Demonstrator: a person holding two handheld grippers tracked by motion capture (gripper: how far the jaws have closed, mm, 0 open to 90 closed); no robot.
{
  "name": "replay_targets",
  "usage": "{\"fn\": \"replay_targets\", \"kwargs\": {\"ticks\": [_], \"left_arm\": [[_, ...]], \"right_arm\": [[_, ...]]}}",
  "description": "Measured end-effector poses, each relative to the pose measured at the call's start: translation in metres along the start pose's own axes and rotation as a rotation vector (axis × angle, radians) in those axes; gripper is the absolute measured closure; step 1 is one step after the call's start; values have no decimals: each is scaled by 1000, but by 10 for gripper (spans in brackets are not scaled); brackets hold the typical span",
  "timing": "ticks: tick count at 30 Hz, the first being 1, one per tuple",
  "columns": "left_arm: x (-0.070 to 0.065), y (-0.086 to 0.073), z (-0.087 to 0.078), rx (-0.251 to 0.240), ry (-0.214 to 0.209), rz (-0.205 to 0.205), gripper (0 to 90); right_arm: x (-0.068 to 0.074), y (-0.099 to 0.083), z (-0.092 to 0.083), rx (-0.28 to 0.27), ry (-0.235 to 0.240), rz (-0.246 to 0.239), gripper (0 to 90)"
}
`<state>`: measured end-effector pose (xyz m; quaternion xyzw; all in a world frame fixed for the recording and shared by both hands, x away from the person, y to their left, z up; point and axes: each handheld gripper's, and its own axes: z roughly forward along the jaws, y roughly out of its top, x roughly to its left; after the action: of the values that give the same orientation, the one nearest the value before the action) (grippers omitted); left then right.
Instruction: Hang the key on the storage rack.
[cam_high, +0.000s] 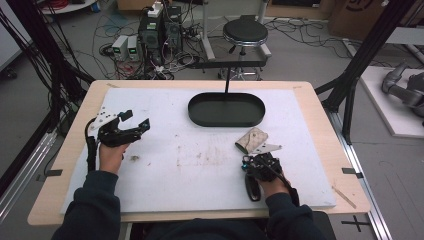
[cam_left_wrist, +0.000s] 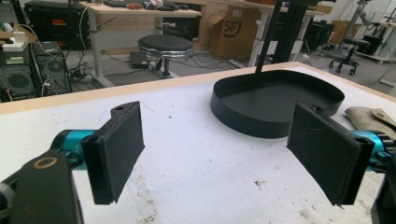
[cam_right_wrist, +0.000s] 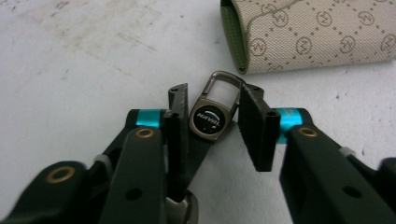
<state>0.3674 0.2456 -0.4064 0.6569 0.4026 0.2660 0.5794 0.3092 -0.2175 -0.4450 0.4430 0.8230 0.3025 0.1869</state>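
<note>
Right gripper view has my right gripper (cam_right_wrist: 212, 121) low over the white table mat (cam_right_wrist: 84, 60), its jaws partly closed around a metal key fob (cam_right_wrist: 211, 117) with a black round emblem and a wire clip loop at its far end. The left pad sits at the fob's edge and the right pad meets the loop, but I cannot tell whether the fob is truly pinched or just lying between them on the mat. Just beyond it lies a beige patterned wallet (cam_right_wrist: 317, 35) with a green edge, near the fob but not touching it.

From the high view, my left gripper (cam_high: 136, 119) is held above the left part of the mat, well apart from the wallet (cam_high: 251, 139), its jaws spread wide with nothing between them. A black oval tray (cam_high: 226, 109) sits at the far middle of the mat, and a black stool (cam_high: 245, 33) stands on the floor behind the table.
</note>
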Motion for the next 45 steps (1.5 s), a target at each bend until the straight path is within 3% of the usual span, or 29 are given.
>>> {"fn": "replay_targets", "kwargs": {"ticks": [5,9,12,14,16,20,21,23,24,26,27,28,31,35,36,38,41,45], "left_arm": [[1,0,-1,2,2,-3,183],[1,0,-1,5,4,-4,183],[1,0,0,5,2,-4,183],[0,0,0,9,1,0,184],[0,0,1,11,2,0,184],[-1,0,1,12,2,0,185],[-1,0,0,11,3,0,185],[0,0,0,12,3,0,185],[0,-1,1,14,1,-1,186],[0,-1,1,17,2,-2,186],[0,-1,1,17,2,-2,186],[-1,-1,1,17,0,0,186],[-1,-1,1,17,0,1,187],[0,0,0,15,3,0,187],[0,-1,1,19,5,-2,187],[0,-2,2,26,3,-2,187],[-2,-1,2,24,0,6,191],[-1,-1,2,22,2,5,192]], "right_arm": [[-7,2,-4,39,-29,-11,700],[-28,-1,-10,72,-64,47,709],[-44,-3,-13,72,-93,105,711],[-51,-4,-14,57,-86,130,710],[-52,-4,-13,41,-71,149,710],[-50,0,-12,33,-78,122,723],[-50,0,-14,25,-80,122,900],[-51,0,-16,-3,-88,120,900],[-57,0,-18,6,-111,132,845],[-63,-3,-15,23,-87,189,686],[-63,-3,-15,23,-87,189,686],[-65,-5,-15,21,-109,221,548],[-65,-5,-15,29,-125,231,519],[-55,-5,-24,28,-107,224,433],[-44,-7,-31,46,-118,229,279],[-37,-8,-31,70,-126,237,220],[-34,-11,-29,98,-105,259,214],[-29,-12,-28,99,-47,241,407]]}}
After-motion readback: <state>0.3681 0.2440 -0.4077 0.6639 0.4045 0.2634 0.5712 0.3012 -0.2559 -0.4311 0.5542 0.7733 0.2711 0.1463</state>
